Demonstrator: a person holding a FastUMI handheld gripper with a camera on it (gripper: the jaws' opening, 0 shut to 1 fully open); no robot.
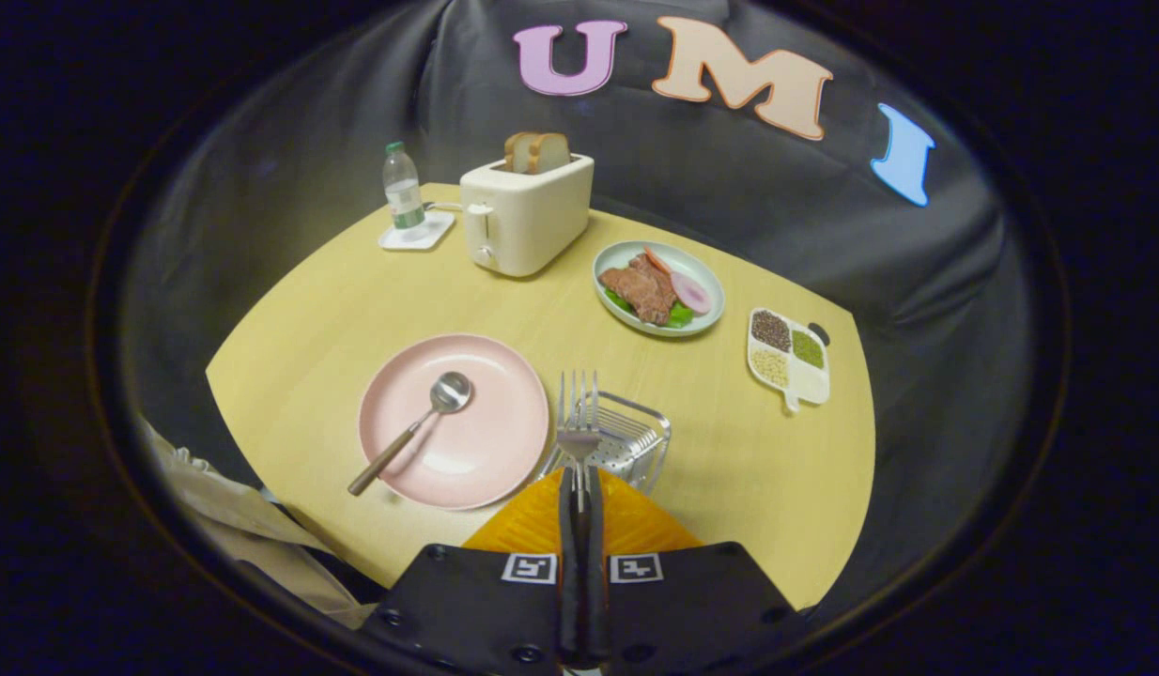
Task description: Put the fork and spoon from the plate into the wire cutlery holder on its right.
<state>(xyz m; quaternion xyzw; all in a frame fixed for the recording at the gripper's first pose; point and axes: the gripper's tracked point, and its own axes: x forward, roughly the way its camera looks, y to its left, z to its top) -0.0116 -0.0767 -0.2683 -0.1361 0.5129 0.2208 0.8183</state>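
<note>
gripping one fork (578, 413), tongs (579, 507) closed

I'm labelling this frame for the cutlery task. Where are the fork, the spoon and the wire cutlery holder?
fork (578, 413), gripper view, on its tines, past the gripper (579, 512) shut on its handle.
spoon (450, 391), gripper view, on its bowl.
wire cutlery holder (641, 434), gripper view, on its right rim.
</note>
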